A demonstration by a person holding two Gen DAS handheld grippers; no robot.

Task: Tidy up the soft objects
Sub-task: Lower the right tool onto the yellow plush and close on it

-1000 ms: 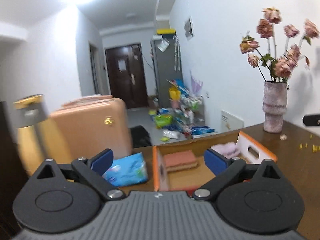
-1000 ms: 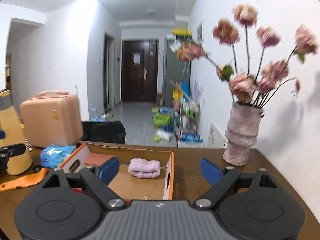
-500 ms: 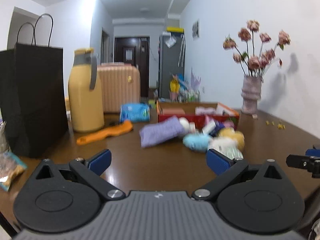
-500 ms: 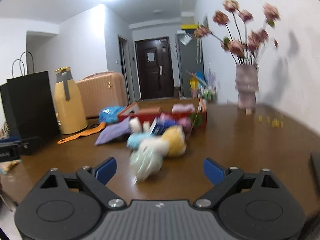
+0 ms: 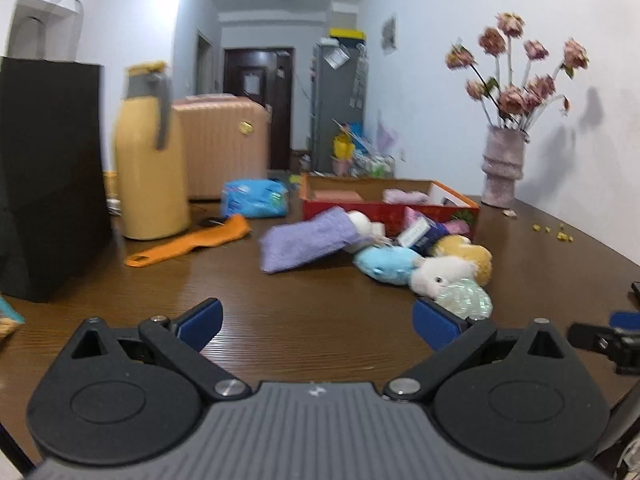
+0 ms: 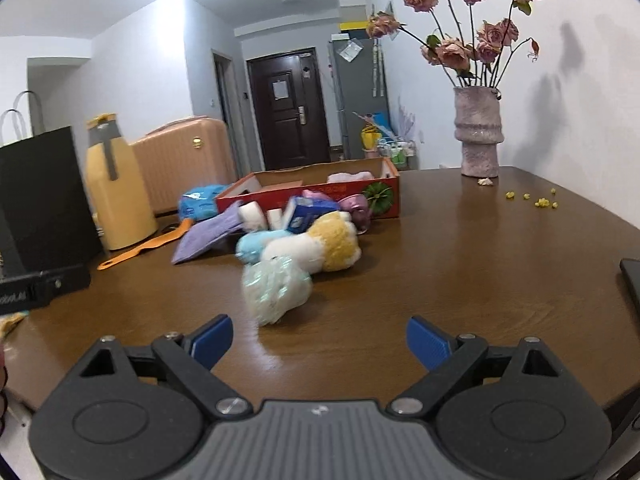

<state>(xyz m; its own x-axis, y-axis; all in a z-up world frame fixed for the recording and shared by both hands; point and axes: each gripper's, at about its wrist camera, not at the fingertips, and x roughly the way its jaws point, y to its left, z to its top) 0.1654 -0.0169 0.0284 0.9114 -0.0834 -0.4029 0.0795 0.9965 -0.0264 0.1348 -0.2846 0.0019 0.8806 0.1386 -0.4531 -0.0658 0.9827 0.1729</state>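
A pile of soft things lies mid-table before a red-and-orange cardboard box (image 5: 390, 212) (image 6: 320, 190): a purple cloth (image 5: 308, 240) (image 6: 208, 236), a light blue plush (image 5: 386, 264) (image 6: 256, 242), a white-and-yellow plush (image 5: 452, 266) (image 6: 320, 246) and a pale green mesh puff (image 5: 466, 300) (image 6: 276, 288). A pink cloth (image 5: 404, 197) (image 6: 350, 177) rests inside the box. My left gripper (image 5: 318, 324) is open and empty, near the table's front edge. My right gripper (image 6: 320, 338) is open too, just short of the puff.
A black paper bag (image 5: 48, 176) (image 6: 44, 196), a yellow thermos (image 5: 150, 160) (image 6: 116, 188) and an orange strap (image 5: 188, 242) (image 6: 148, 246) stand at the left. A blue tissue pack (image 5: 254, 198) lies behind. A vase of dried roses (image 5: 502, 168) (image 6: 478, 136) stands at the back right.
Both grippers have pulled back from over the box to the table's near side, so the whole pile now shows. Both stayed open and empty.
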